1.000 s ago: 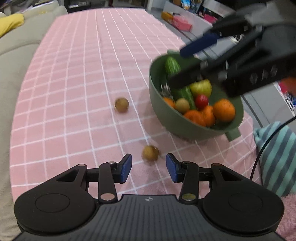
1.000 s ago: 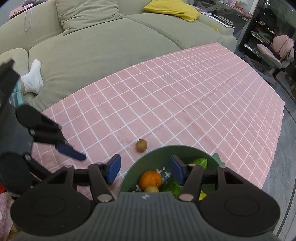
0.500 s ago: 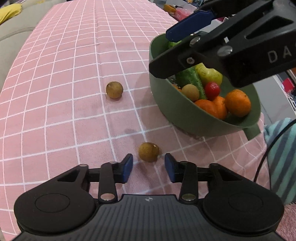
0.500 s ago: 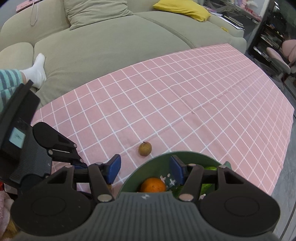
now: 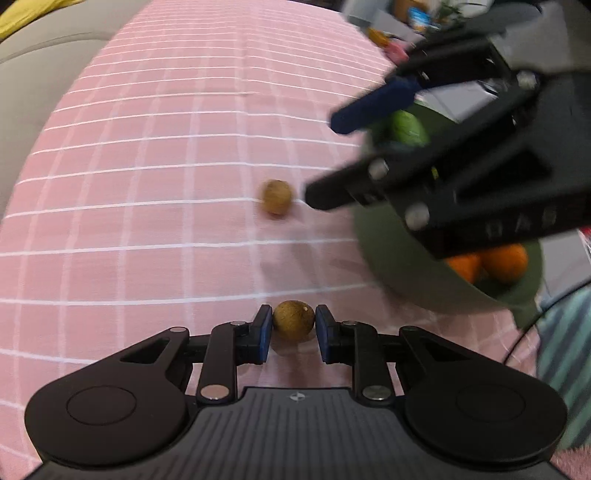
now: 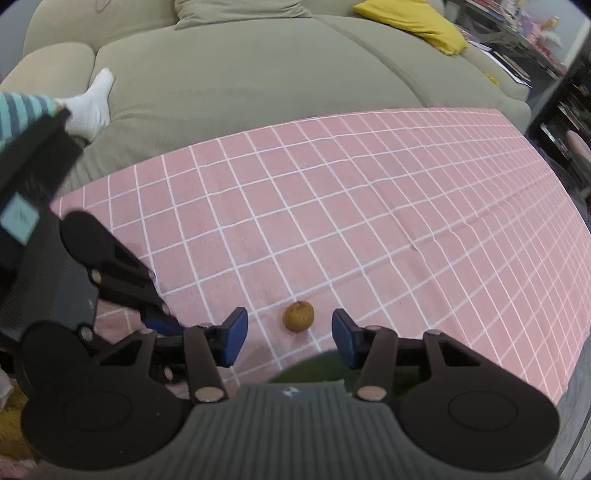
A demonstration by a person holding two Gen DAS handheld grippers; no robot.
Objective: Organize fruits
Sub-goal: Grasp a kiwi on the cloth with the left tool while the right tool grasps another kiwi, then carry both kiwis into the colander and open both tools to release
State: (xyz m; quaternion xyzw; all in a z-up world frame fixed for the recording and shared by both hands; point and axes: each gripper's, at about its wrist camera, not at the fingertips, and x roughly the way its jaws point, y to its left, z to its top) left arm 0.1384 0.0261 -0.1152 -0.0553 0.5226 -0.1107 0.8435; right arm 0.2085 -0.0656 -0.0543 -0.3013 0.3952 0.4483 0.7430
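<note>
On the left, a grey-green sofa (image 6: 240, 74) borders the tabletop (image 5: 129, 221), which carries a pink checked cloth. A foot in a white sock (image 6: 92, 107) rests on the sofa's left cushion, and a yellow pillow (image 6: 417, 26) lies on its right.

The left claw (image 5: 293, 326) is pinched on a small brown fruit (image 5: 293, 324), its blue pads (image 5: 264, 334) pressing both sides while the fruit sits on the cloth. Past it lies a second brown fruit (image 5: 276, 196), alone on the cloth near the bowl.

The right claw (image 6: 290, 334) hangs over that second fruit (image 6: 298, 316), its jaws closing; the fruit lies between the pads (image 6: 345, 338), which stand clear of it.

On the right sits the green bowl (image 5: 399, 258), half hidden by the right claw, with oranges (image 5: 506, 260) and a green fruit (image 5: 408, 129) showing inside.
</note>
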